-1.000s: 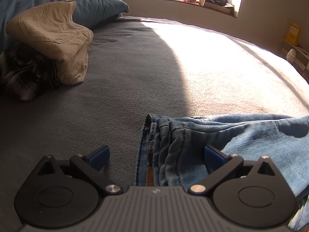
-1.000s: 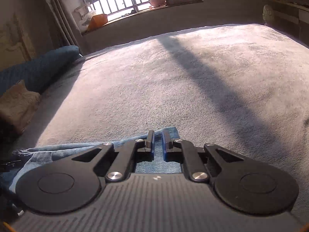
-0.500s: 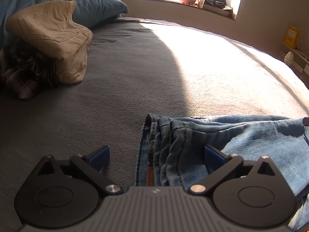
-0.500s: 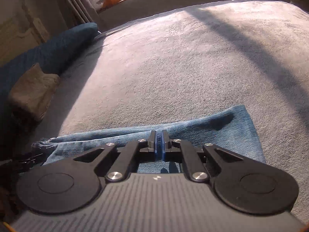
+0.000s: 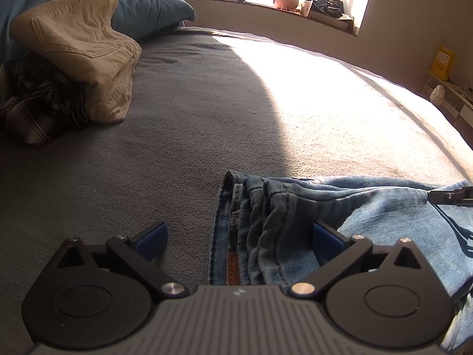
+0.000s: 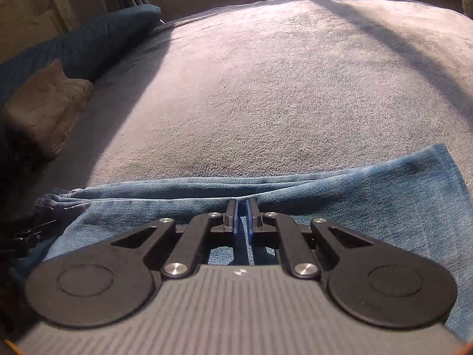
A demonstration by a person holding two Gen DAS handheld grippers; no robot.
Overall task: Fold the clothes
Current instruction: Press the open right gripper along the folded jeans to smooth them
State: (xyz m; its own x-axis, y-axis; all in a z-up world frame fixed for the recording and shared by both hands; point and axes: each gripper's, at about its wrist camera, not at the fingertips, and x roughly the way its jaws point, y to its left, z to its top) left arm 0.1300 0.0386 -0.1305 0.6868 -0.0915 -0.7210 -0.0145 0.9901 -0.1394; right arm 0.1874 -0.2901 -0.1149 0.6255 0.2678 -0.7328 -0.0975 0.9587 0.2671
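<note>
Left gripper [image 5: 239, 233]: fingers spread wide, nothing pinched. The left finger [image 5: 152, 236] sits over bare bed [image 5: 147, 148]; the right finger [image 5: 328, 238] rests over denim. Between them lies the waistband end of the jeans [image 5: 295, 222], bunched into ridges, with a brown leather patch just in front of the gripper body.

The jeans lie flat on the bed and run from the left gripper rightward as a long band, legs stacked lengthwise.

Right gripper [image 6: 242, 219]: fingers pressed almost together above the leg part of the jeans [image 6: 369, 195]. Blue cloth shows in the slit between them; whether a thin fold is nipped there, cannot tell. The hem end lies to the right of these fingers.

Handling, judged: denim is soft yet heavy for cloth, with enough body to hold a crease. It drags on the fleecy bed cover rather than sliding. Not fragile. Best holds: the thick waistband seam between the left fingers; the doubled hem edge right of the right fingers. A single-layer pinch mid-leg would let the lower layer slip.

Far left of the left fingers: folded beige trousers [image 5: 82, 50] on a plaid garment [image 5: 35, 112].
</note>
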